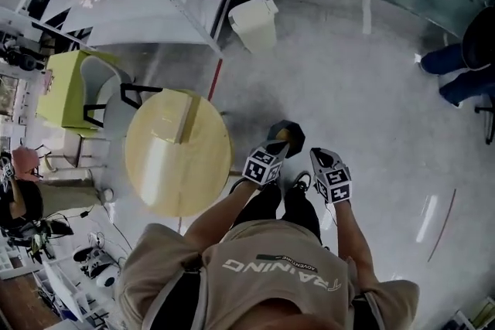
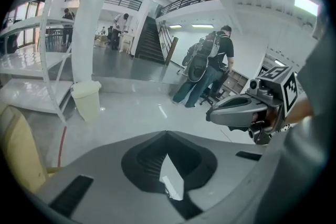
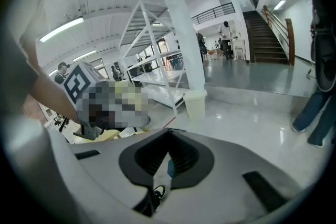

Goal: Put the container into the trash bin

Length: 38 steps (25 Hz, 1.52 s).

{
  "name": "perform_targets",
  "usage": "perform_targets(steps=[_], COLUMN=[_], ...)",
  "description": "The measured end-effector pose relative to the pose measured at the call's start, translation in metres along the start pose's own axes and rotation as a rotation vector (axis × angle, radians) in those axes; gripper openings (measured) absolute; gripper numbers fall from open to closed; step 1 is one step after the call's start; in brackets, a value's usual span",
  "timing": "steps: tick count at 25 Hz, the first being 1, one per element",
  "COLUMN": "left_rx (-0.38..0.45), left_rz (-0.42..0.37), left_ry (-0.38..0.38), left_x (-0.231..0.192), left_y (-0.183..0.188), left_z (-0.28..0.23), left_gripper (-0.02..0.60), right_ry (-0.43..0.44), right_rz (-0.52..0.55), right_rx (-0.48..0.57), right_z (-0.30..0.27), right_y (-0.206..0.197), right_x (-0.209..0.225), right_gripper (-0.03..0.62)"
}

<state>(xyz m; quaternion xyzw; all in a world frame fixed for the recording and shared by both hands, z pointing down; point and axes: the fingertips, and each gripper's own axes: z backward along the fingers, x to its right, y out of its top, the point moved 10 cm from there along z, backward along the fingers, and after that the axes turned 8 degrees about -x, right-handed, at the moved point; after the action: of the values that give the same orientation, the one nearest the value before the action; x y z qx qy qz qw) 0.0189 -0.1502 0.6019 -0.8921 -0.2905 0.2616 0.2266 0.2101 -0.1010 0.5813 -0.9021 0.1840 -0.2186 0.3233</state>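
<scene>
Left gripper view: left claw (image 2: 167, 134) closed, empty; right claw (image 3: 168, 130) likewise. Open one before reaching the container (image 1: 186, 117) on the worktop (image 1: 166, 185); trash bin (image 2: 86, 100) stands well apart.

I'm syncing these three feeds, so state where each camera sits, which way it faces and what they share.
Head view: on the person's head, looking steeply down at floor, round table and trash bin; shoulders and arms show.
Left gripper view: on the left gripper, facing over its shut jaws across the floor to the trash bin; right gripper at right.
Right gripper view: on the right gripper, over shut jaws toward the trash bin; left arm at left.
Shared: all three show the trash bin.
</scene>
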Motion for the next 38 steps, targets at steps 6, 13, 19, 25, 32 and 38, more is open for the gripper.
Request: perform_targets(steps=[6, 13, 19, 25, 32, 38], left_rx=[0.110, 0.249, 0.362, 0.480, 0.606, 0.611], left_rz=[-0.054, -0.090, -0.087, -0.167, -0.157, -0.211], left_ry=[0.022, 0.049, 0.074, 0.106, 0.075, 0.138], left_x=[0.016, 0.025, 0.022, 0.032, 0.035, 0.036], left_y=[0.024, 0.057, 0.074, 0.109, 0.129, 0.132], left_z=[0.051, 0.105, 0.141, 0.181, 0.215, 0.221], left_gripper=[0.005, 0.005, 0.005, 0.005, 0.003, 0.003], right_ry=[-0.040, -0.070, -0.075, -0.099, -0.141, -0.153], right_rz=[0.023, 0.083, 0.091, 0.126, 0.154, 0.163], right_rx=[0.086, 0.192, 0.341, 0.422, 0.471, 0.493], right_z=[0.035, 0.075, 0.112, 0.141, 0.152, 0.160], right_y=[0.029, 0.068, 0.098, 0.137, 0.159, 0.165], right_x=[-0.021, -0.034, -0.048, -0.058, -0.072, -0.076], right_gripper=[0.003, 0.003, 0.003, 0.002, 0.002, 0.002])
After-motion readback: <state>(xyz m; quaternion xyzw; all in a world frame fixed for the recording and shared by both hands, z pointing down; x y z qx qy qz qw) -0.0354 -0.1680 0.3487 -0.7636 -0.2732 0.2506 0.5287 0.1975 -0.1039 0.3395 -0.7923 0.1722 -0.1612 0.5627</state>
